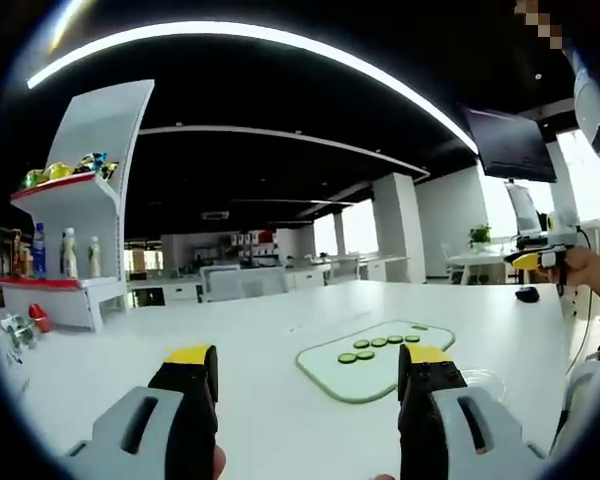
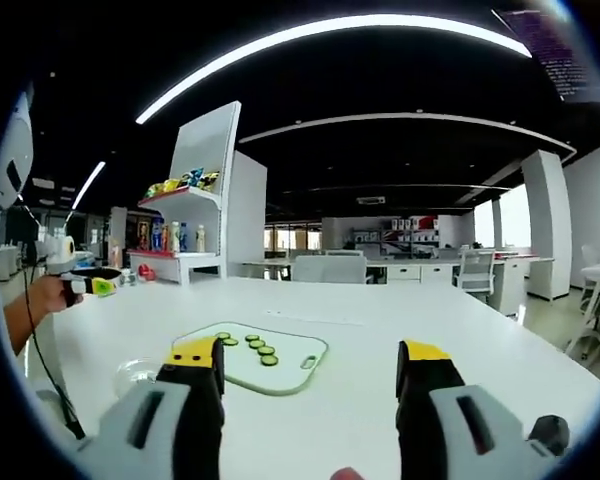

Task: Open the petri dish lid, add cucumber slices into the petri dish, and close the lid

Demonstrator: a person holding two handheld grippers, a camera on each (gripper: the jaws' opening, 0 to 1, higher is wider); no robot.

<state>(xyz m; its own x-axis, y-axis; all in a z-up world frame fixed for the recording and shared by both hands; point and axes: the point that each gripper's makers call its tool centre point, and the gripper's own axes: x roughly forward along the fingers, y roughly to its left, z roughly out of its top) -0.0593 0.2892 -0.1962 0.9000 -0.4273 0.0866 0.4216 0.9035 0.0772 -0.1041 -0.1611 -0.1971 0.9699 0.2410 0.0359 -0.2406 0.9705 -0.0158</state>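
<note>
Left gripper view: left gripper (image 1: 308, 385) held above the white table (image 1: 230, 330), jaws spread wide, nothing between them. Pale green cutting board (image 1: 375, 358) lies ahead, slightly right of centre, with 6 cucumber slices (image 1: 378, 346) in 2 short rows on it. Petri dish (image 1: 483, 382) is a clear round rim just right of the right jaw, partly hidden behind it, near the board's right end; lid looks to be on, but it's hard to tell. The other gripper (image 1: 536, 259) shows at far right, held up in a hand (image 1: 592, 270), well away from the table.

Right gripper view: right gripper (image 2: 312, 385) also released, jaws wide apart, empty, hovering over the table. Cutting board sits ahead-left with the slices on it. Petri dish (image 2: 138, 376) shows as a clear circle just left of the left jaw, beside the board's near-left end. Left gripper (image 2: 92, 284) at far left in a hand (image 2: 48, 294).

Step in hand, as a guess: approach to open the lid, nothing started. To do it well, I'd bring 1 gripper down square over the dish, pinch the lid by its rim only and lift straight up so the base doesn't slide on the smooth table. The other gripper could steady the base. Clear plastic is hard to see, so line up slowly. Park the lid close by, away from the slices.
</note>
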